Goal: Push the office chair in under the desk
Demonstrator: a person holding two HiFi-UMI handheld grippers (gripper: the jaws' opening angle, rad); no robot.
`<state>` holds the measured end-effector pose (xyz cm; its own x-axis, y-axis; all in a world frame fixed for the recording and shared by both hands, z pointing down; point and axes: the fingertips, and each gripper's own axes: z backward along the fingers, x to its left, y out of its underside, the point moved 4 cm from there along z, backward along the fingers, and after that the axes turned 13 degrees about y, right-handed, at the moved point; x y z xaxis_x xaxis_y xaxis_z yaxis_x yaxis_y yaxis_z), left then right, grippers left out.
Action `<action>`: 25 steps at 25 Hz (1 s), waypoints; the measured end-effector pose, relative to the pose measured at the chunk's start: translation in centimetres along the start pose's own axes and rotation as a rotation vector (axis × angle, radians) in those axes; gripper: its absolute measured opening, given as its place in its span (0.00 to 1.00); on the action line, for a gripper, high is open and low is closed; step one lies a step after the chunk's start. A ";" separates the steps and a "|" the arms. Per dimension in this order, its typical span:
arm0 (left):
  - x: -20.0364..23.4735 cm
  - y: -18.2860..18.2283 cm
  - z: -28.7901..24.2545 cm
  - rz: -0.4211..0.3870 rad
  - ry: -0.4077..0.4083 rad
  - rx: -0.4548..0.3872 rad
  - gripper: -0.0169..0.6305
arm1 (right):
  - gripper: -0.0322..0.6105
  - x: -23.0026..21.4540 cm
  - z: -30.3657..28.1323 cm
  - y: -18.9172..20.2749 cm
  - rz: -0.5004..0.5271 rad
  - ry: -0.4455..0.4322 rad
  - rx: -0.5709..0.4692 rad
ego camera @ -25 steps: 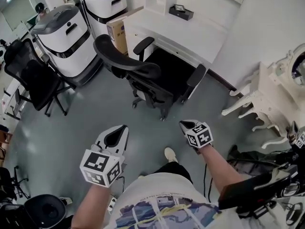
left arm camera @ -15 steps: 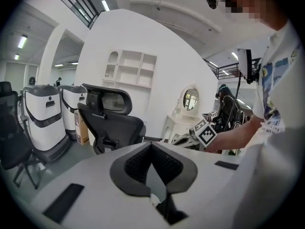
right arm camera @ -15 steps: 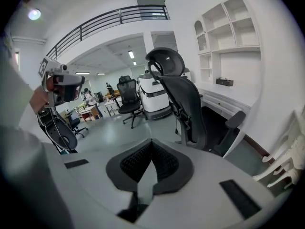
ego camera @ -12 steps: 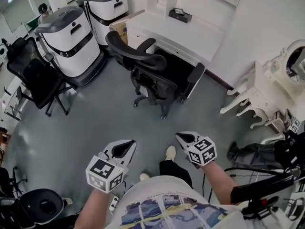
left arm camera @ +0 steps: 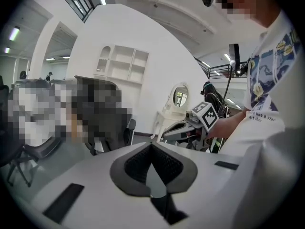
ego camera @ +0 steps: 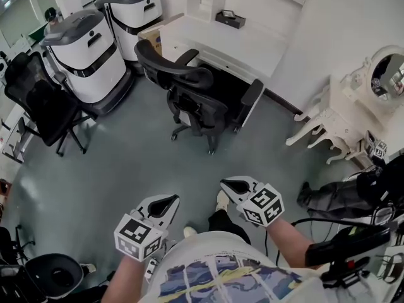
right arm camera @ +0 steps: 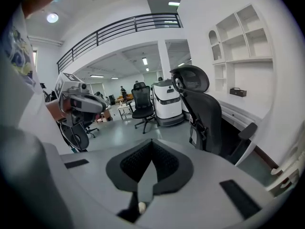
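Observation:
The black mesh office chair (ego camera: 192, 100) stands in front of the white desk (ego camera: 249, 43), its seat partly under the desktop and its back toward me. Both grippers hang over the grey floor near my body, well short of the chair and touching nothing. My left gripper (ego camera: 165, 201) is shut and empty, and its own view shows the jaws (left arm camera: 151, 144) closed. My right gripper (ego camera: 228, 185) is likewise shut and empty. The right gripper view looks along its closed jaws (right arm camera: 151, 142) toward the chair (right arm camera: 205, 106), with the left gripper (right arm camera: 78, 104) at the left.
Two white wheeled machines (ego camera: 88, 49) (ego camera: 136, 8) stand left of the desk, with a cardboard box (ego camera: 153, 41) beside them. A second black chair (ego camera: 44, 100) is at far left. A white dressing table (ego camera: 347, 115) and floor cables (ego camera: 334, 197) lie at right.
In the head view both grippers have drawn nearer to each other and to my body, the right one moving left. The chair has stayed by the desk. Both jaws remain shut.

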<state>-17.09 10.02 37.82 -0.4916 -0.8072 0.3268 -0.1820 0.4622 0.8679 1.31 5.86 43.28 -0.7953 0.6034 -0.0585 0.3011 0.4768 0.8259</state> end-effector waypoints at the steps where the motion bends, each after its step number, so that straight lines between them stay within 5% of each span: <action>1: -0.1 0.2 0.2 0.004 -0.003 -0.003 0.05 | 0.09 0.3 0.2 0.0 0.005 -0.006 -0.001; 25: -1.0 2.8 2.7 0.001 -0.047 0.030 0.05 | 0.09 5.8 0.2 -1.3 0.147 -0.110 -0.020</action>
<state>-19.44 13.16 38.92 -0.5313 -0.7890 0.3085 -0.2072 0.4741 0.8557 -3.60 8.91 41.76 -0.6807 0.7326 0.0035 0.3986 0.3663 0.8408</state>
